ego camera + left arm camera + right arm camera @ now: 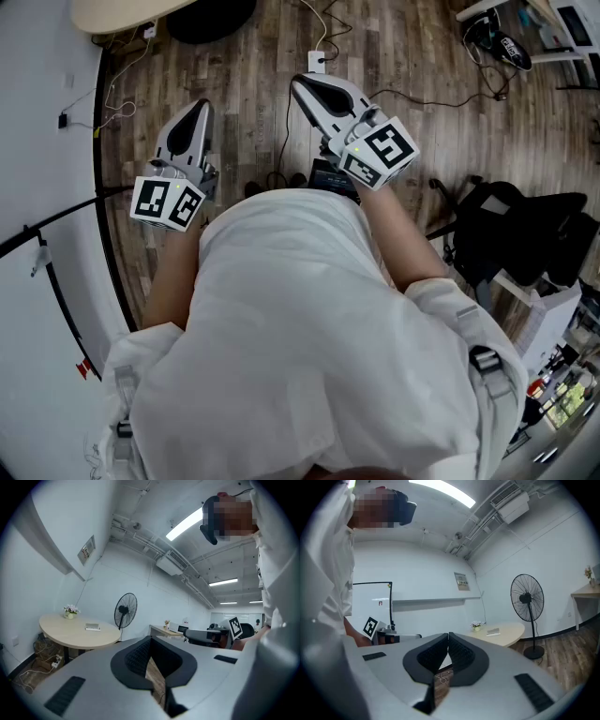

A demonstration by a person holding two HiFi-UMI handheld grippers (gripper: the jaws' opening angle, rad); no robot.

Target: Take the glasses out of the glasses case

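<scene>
Head view: left tongs (197, 108) and right tongs (302, 84) held out before the white shirt (300, 337), above bare wooden floor (234, 56), well apart from each other. Both clenched tip to tip in the gripper views, with nothing pinched between and only floor showing through the gap behind the pads. No glasses case and no glasses to be made out anywhere. Only a small flat item (92, 627) on the round counter (56, 627) near the flower pot (71, 614), too small to name. Task judged not yet begun.

First find the case and face it squarely. Release both tongs before reaching. Pin the case's base with one and lift the lid with the other, without haste. Take the glasses by the bridge or a temple, never by a lens. Close gently, since thin frames probably bend or slip under a hard squeeze. Lift straight up, clear of the case wall.
</scene>
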